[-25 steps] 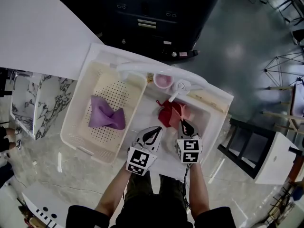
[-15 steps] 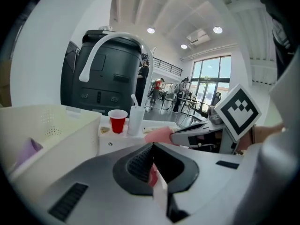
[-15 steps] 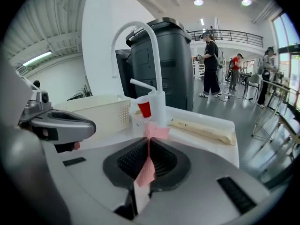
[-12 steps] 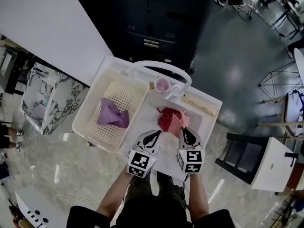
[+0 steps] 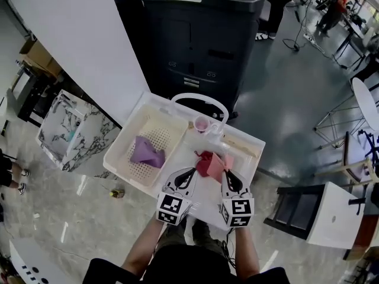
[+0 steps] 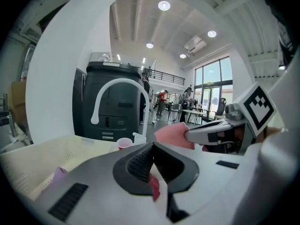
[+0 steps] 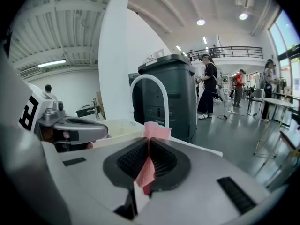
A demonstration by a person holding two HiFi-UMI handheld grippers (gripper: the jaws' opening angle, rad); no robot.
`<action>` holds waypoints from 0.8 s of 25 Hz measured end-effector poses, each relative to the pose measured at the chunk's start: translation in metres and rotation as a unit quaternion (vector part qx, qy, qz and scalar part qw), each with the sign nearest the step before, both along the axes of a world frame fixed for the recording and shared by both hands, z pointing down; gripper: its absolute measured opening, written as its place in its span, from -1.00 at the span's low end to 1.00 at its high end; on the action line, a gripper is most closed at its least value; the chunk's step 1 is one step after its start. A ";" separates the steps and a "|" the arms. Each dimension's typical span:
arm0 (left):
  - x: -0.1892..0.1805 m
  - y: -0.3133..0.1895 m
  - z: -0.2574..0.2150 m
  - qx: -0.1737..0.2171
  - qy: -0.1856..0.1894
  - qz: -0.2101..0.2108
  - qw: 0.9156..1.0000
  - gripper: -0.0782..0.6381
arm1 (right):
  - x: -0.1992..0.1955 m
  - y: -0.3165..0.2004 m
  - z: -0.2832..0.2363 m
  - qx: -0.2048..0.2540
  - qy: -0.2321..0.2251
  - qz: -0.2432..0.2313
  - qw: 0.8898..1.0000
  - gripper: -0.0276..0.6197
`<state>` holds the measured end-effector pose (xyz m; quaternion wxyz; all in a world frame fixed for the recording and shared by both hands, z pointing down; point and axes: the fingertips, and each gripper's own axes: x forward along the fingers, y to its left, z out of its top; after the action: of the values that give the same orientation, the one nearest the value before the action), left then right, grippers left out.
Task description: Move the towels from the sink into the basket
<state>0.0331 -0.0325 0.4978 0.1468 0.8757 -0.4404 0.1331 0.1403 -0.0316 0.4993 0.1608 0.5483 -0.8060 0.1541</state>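
Seen from above, a tall dark grey bin (image 5: 201,46) stands behind a white counter (image 5: 256,152) on a shiny grey floor (image 5: 284,111). The counter's left half carries a cream perforated basket (image 5: 125,155), and its right half is a sink (image 5: 238,154). A white arched tap (image 5: 199,97) rises at the back, between the basket and the sink. A purple towel (image 5: 147,152) lies crumpled inside the basket. Two more towels hang bunched together over the sink, side by side and touching: a red towel (image 5: 205,163) on the left and a pink towel (image 5: 227,161) on the right. The left tool (image 5: 192,172) has its jaws clamped on a fold of the red towel, and the right tool (image 5: 227,174) is clamped on an edge of the pink towel, which sticks up past its jaws. A small pink cup (image 5: 202,123) sits near the foot of the tap
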 end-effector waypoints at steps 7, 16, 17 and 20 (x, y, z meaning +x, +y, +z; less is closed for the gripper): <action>-0.027 0.002 -0.031 0.032 0.004 -0.033 0.999 -0.77 | -0.030 0.004 -0.040 0.048 -0.012 -0.036 0.998 -0.80; -0.095 0.004 -0.048 0.051 -0.003 -0.108 0.993 -0.77 | -0.101 -0.008 -0.061 0.075 -0.026 -0.117 0.990 -0.80; -0.105 0.005 -0.049 0.052 -0.004 -0.119 0.992 -0.77 | -0.110 -0.009 -0.063 0.077 -0.026 -0.127 0.989 -0.80; -0.134 0.008 -0.053 0.054 -0.008 -0.150 0.987 -0.77 | -0.138 -0.013 -0.067 0.085 -0.028 -0.156 0.984 -0.80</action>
<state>-0.1007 -0.0248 0.4453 0.1141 0.8051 -0.5748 0.0921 0.0019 -0.0450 0.4321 0.1132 0.4228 -0.8961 0.0735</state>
